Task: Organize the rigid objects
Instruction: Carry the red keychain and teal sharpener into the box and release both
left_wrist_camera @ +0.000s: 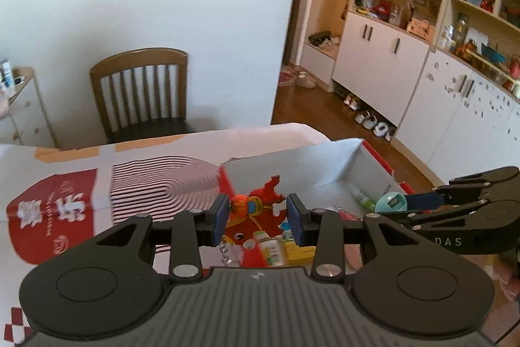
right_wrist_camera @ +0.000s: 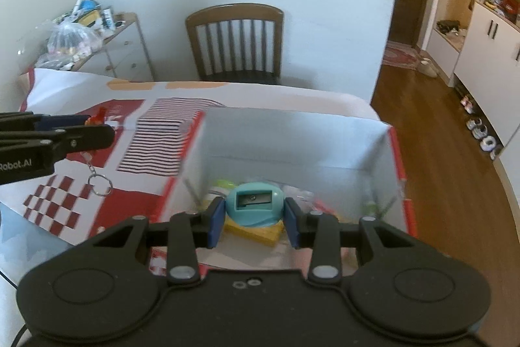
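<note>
My left gripper (left_wrist_camera: 256, 217) is shut on a red toy keychain (left_wrist_camera: 256, 213) whose chain and ring (right_wrist_camera: 99, 184) hang below it, held just left of an open red-and-white cardboard box (left_wrist_camera: 325, 165). My right gripper (right_wrist_camera: 255, 218) is shut on a teal egg-shaped pencil sharpener (right_wrist_camera: 254, 204) and holds it above the inside of the box (right_wrist_camera: 292, 135). The sharpener also shows in the left wrist view (left_wrist_camera: 391, 201). Inside the box lie a yellow pack (right_wrist_camera: 256, 233), a small bottle (left_wrist_camera: 271, 251) and a green tube (left_wrist_camera: 364, 197).
The box stands on a table under a red-and-white patterned cloth (right_wrist_camera: 136, 135). A wooden chair (right_wrist_camera: 234, 41) stands behind the table by a white wall. A cluttered side cabinet (right_wrist_camera: 97, 38) is at the far left, white cupboards (left_wrist_camera: 406, 54) at the right.
</note>
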Demonstrator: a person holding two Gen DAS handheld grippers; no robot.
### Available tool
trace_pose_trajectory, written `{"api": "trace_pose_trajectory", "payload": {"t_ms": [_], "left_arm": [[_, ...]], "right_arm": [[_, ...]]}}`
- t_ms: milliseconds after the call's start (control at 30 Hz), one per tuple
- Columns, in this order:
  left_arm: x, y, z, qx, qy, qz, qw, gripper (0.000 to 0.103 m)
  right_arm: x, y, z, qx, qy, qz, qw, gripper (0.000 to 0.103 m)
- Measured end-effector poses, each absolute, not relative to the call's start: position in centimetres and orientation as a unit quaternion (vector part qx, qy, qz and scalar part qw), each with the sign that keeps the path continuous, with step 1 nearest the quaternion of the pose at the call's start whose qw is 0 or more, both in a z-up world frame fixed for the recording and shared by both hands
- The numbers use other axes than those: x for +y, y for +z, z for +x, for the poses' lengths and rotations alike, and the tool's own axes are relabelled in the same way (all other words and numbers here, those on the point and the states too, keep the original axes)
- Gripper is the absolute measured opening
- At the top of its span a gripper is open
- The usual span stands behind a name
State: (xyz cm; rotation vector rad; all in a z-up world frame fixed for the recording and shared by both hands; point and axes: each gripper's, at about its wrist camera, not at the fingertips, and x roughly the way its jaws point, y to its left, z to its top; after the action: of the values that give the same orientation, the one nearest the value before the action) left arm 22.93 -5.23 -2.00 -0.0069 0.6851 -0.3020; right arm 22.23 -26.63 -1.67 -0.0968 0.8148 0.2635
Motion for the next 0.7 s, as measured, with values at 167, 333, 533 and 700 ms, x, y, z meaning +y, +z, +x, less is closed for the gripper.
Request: {"api": "trace_pose_trajectory", "payload": {"t_ms": [167, 333, 533, 700], "left_arm": [[-8.9, -3.6, 24.8, 0.359, -0.152, 0.012, 0.921, 0.038], [-11.4, -5.3, 26.3, 0.378, -0.149, 0.016, 0.913, 0.038], [-13.6, -6.8, 28.0, 0.390, -0.141, 0.026, 0.910, 0.038], [-14.9, -7.4, 29.8, 0.390, -0.130, 0.041, 0.911, 0.038]], "right_arm": [[-29.7, -2.5, 22.9, 0.398, 0.122, -0.045, 0.908, 0.037], [-31.8, -3.4, 23.7, 0.399, 0.122, -0.055, 0.907, 0.037], [-33.7, -5.1, 25.4, 0.411, 0.120, -0.056, 0.902, 0.037], [-34.1, -6.1, 27.1, 0.415, 0.124, -0.063, 0.899, 0.037]]}}
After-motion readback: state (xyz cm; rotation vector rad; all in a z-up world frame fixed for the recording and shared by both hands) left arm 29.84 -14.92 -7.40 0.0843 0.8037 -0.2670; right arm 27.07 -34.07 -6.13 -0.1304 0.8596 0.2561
